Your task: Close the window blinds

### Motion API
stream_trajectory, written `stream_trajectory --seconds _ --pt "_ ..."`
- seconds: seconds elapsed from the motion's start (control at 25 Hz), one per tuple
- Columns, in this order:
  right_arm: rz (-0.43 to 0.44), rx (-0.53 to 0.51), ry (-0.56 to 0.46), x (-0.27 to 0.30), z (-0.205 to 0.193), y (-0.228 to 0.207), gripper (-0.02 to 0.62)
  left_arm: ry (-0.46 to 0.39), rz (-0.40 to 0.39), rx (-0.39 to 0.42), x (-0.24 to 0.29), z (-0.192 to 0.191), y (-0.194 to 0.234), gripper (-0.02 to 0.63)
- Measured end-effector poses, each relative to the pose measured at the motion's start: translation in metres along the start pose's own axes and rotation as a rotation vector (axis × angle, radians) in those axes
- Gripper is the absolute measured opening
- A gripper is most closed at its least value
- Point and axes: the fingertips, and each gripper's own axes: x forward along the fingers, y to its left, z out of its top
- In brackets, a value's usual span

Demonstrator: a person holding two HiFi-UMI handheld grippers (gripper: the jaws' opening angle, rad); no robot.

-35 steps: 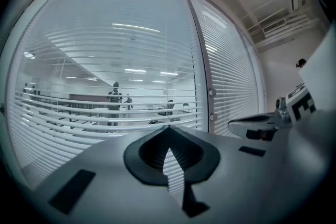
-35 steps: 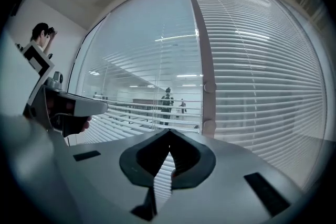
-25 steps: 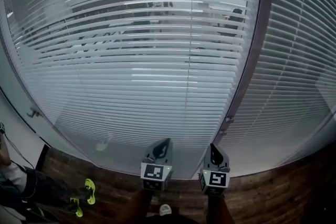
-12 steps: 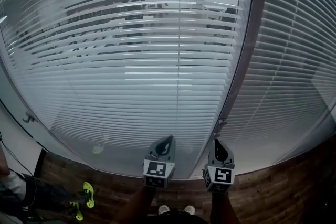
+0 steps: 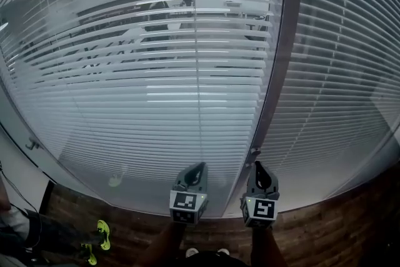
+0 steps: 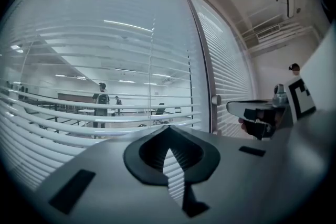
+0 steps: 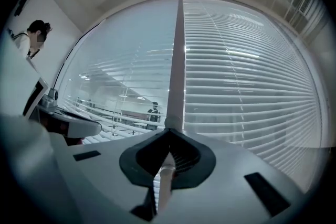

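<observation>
The left blind has its slats tilted open, so an office with people shows through the glass. The slats of the right blind lie nearly flat. A grey frame post with a small knob divides them. My left gripper points level at the left blind's lower slats, jaws together and empty. My right gripper is shut just below the knob. Only a pale strip in line with the post shows in its slit. A pale wand tip hangs low on the left blind.
A brown wood floor runs along the foot of the window. A person with bright yellow-green shoes stands at the lower left. Another person stands behind and to the left. A small handle sits on the far-left frame.
Both grippers have risen and moved closer to the blinds. The right gripper's tip now sits nearer the knob on the post. Neither gripper's jaws have changed.
</observation>
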Motion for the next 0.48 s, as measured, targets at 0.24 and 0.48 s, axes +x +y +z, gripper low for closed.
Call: stream_trajectory --seconds 0.24,0.48 --pt "-0.007 -0.023 0.003 0.0063 0.0035 0.0007 0.002 -0.001 0.012 0.008 0.0027 0.0013 0.0022 0.0" --pt "-0.027 -0.021 0.007 0.009 0.0107 -0.0031 0.051 0.008 0.015 0.034 0.0042 -0.0011 0.0057 0.0"
